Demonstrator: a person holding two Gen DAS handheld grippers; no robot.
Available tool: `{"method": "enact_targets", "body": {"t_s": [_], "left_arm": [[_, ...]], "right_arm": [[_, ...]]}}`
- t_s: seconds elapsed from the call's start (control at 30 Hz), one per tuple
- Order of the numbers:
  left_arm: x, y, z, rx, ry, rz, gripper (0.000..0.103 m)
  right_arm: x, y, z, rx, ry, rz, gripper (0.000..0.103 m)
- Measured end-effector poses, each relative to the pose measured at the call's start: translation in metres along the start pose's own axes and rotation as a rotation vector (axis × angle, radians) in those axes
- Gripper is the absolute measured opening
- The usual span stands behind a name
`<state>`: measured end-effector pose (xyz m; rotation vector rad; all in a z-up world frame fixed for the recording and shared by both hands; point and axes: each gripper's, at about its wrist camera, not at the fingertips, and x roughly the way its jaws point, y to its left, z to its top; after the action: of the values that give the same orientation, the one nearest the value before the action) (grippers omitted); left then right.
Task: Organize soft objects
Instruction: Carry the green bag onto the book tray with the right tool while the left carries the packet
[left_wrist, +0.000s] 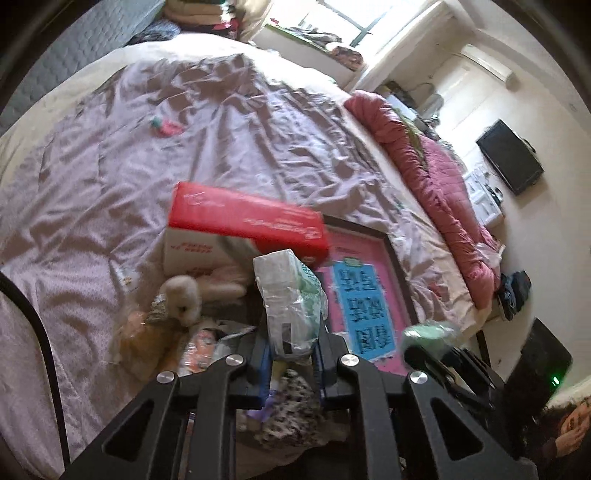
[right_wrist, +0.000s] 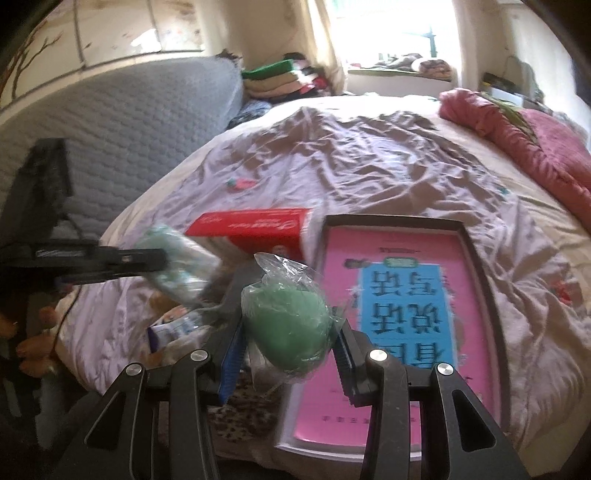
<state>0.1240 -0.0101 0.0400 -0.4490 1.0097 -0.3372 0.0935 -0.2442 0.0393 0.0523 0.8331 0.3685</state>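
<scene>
Left tongs (left_wrist: 291, 347): pressed in on a tissue pack (left_wrist: 290, 291) wrapped in clear film, pinching its lower end; the pack stands up out of my jaws, clear of the bed (left_wrist: 92, 206).
Right tongs (right_wrist: 291, 332): part-way open but gripping, the pads squeezing a green soft ball (right_wrist: 286, 325) in a crinkly clear bag; the knotted top of the bag sticks up above the fingers.
Where the pack is: in the air above the pile near the bed's near edge, in front of the red and white box (left_wrist: 243, 229).
Where the ball is: in the air just left of the pink book (right_wrist: 399, 332) lying in its dark tray (right_wrist: 476, 258), near the bed's near edge.
How the pack handles: I judge it light and squashy; the film looks slippery, so a hold low across the body, not on loose wrap, seems safest.
How the ball handles: light, springy, likely to give under the pads; the bag could slide on it, so I want the pads on the ball's widest part, not the plastic tail.
Pile below: a pale plush toy (left_wrist: 184, 295) and an orange one (left_wrist: 136, 332) lie touching, beside the box.
</scene>
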Motion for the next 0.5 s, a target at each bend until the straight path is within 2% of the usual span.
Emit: {"method": "enact_targets", "body": {"t_s": [0.2,0.5], "left_arm": [[0.003,-0.035,-0.008,0.067,0.013,-0.04,0.018],[0.041,-0.092,-0.029,0.171,0.091,-0.048,0.018]], "right_arm": [[-0.016,-0.04,-0.003,0.087,-0.008,-0.064,0.045],[-0.024,-0.087,-0.022,0.162,0.031,-0.148,0.045]]}}
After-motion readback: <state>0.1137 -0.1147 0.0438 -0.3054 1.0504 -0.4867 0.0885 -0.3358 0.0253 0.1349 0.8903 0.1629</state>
